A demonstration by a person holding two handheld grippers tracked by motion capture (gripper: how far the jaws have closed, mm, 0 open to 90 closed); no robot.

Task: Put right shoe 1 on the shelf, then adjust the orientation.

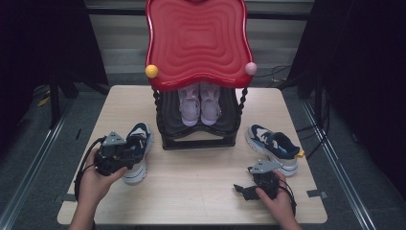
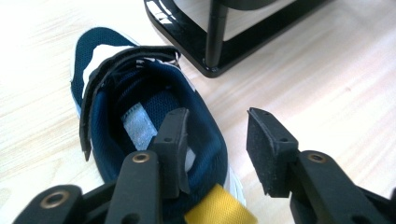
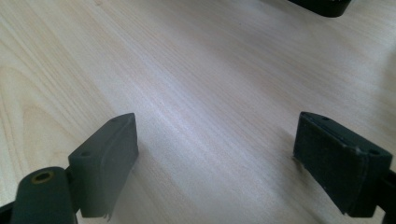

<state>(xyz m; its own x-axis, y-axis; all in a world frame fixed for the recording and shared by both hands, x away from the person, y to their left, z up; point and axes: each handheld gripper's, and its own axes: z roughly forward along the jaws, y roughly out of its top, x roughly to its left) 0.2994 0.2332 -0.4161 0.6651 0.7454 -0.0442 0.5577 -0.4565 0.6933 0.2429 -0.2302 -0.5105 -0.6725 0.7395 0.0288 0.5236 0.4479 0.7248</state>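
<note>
Left gripper view: gaping left gripper [image 2: 217, 140] astride navy shoe [image 2: 140, 121]

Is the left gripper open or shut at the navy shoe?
Open. The left gripper has one jaw inside the left shoe's heel opening, the other outside over the table, with a gap between.

Pale wood tabletop [image 1: 201, 191] on grey carpet floor [image 1: 28, 143] — dark curtains [image 1: 43, 38] both sides. Cables [image 1: 282, 72] trail behind — far right.
</note>
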